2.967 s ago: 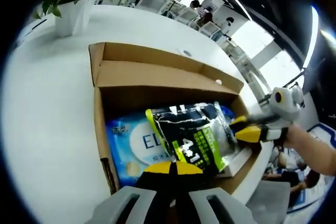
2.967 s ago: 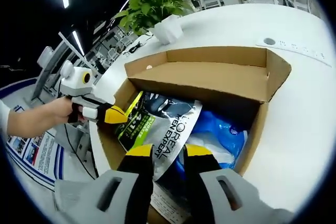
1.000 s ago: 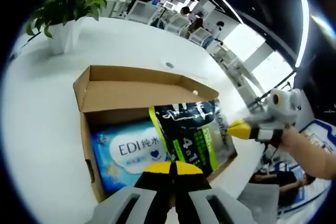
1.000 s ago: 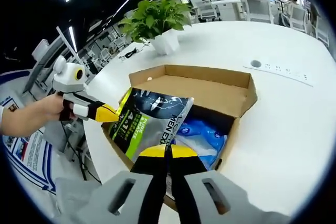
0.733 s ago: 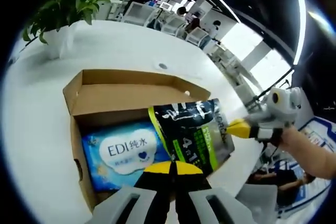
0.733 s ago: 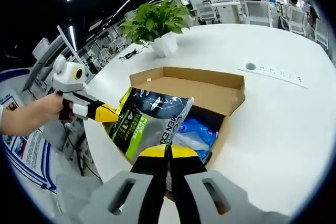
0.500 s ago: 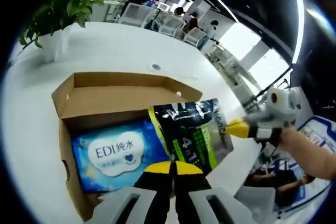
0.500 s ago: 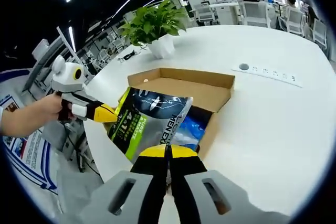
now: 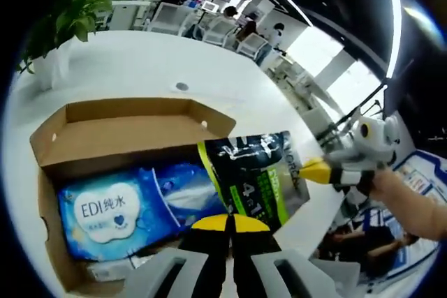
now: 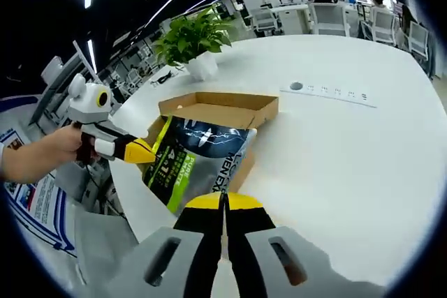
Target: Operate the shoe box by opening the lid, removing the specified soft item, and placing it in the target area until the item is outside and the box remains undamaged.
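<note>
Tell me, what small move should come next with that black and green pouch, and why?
Probably carry the pouch sideways and lower it onto the bare white table. Both tools, left and right, grip it, and it hangs above the open box.

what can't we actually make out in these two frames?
- Right gripper view: box interior, hidden behind the black-and-green pouch and the cardboard box wall.
- Left gripper view: rest of the blue wipes pack, covered by the pouch; lower box corner cut off by the left gripper.
- Both views: pouch small print, too small.
</note>
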Demonstrator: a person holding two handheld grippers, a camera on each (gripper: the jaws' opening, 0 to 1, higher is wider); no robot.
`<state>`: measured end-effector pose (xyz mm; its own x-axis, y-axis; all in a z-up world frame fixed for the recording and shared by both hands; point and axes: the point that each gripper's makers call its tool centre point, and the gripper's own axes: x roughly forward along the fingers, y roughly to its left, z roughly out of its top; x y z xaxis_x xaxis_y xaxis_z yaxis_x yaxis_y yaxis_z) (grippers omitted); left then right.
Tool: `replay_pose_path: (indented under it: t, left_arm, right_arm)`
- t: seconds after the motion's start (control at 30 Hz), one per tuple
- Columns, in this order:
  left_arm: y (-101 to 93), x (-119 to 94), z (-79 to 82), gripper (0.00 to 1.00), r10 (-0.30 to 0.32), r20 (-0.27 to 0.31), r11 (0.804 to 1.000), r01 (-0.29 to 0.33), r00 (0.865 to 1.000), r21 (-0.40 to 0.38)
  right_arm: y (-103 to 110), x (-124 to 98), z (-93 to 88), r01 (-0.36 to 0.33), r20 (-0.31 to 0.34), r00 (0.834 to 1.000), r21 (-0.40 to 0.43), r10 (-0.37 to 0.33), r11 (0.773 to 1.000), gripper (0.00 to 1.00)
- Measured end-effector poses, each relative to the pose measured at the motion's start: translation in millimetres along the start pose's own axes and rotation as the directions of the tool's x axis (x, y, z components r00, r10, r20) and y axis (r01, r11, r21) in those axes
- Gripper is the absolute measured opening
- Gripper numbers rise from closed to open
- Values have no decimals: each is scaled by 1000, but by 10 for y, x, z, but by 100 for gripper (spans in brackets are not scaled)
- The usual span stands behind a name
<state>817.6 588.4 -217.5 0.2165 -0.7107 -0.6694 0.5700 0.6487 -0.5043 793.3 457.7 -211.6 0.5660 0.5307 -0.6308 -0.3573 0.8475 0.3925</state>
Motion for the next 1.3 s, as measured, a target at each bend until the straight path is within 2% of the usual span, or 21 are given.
replay_pose_path:
  t: [0.1, 0.27, 0.5, 0.57, 0.87, 1.17, 1.3]
  left_arm:
    - [-139, 90, 3, 0, -3, -5, 1000, 3, 1000, 3]
    - [-247, 185, 38, 0, -1, -10, 1000, 1, 1000, 4]
    - [-475, 398, 28, 0, 0, -27, 1000, 0, 1000, 1]
    - [-511, 452, 32, 0, -1, -33, 1000, 1, 999, 2]
    - [-764, 725, 40, 0, -11, -60, 1000, 12, 998, 18]
    - [-908, 963, 60, 0, -11, -78, 1000, 13, 997, 24]
    - [-951, 1067, 67, 0, -12, -87, 1000, 14, 996, 19]
  right_arm:
    - [-83, -101, -28, 2, 4, 1000, 5, -2, 1000, 0]
    - [-193, -197, -64, -1, 8, 1000, 10, 1, 1000, 0]
    - [-456, -348, -133, 0, 8, 1000, 21, 0, 1000, 0]
    - [-462, -389, -183, 1, 8, 1000, 24, -2, 1000, 0]
    - [-779, -582, -283, 16, 8, 1000, 49, -16, 999, 0]
    - [-1068, -686, -312, 23, 10, 1000, 65, -24, 998, 0]
    - [-1126, -722, -358, 27, 7, 1000, 72, -28, 997, 0]
